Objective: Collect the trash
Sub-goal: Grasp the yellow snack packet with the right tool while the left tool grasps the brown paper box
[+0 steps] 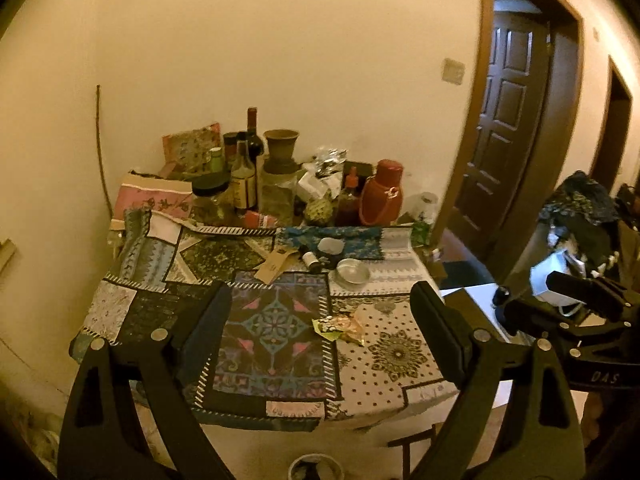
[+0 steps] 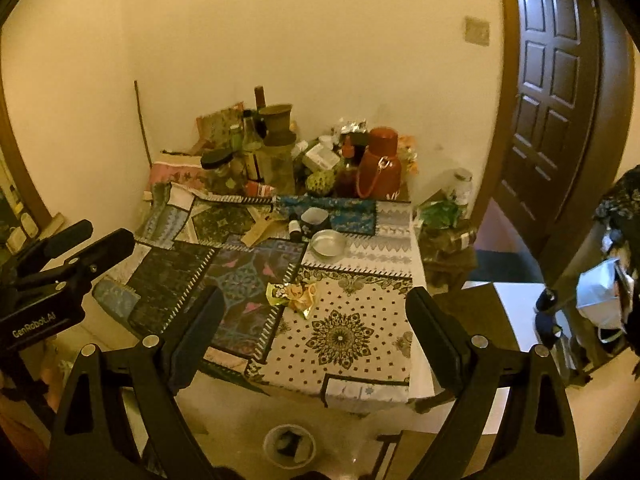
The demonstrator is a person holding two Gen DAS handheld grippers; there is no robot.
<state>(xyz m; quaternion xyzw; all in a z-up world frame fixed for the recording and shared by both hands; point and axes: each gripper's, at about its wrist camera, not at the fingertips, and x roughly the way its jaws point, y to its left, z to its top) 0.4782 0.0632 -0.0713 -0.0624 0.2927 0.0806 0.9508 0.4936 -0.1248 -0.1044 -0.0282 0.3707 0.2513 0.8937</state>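
Right wrist view: right gripper and left gripper wide open, empty. Crumpled wrappers mid-table, toward near edge; thin foil may slip the pads.

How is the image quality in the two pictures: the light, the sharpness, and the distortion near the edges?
Left wrist view: dim yellow-orange light, dark corners; the door frame bows strongly; the crumpled wrappers look soft. Right wrist view: same warm cast; the door curves at the edge; the metal dish is readable, though fine detail is smeared.
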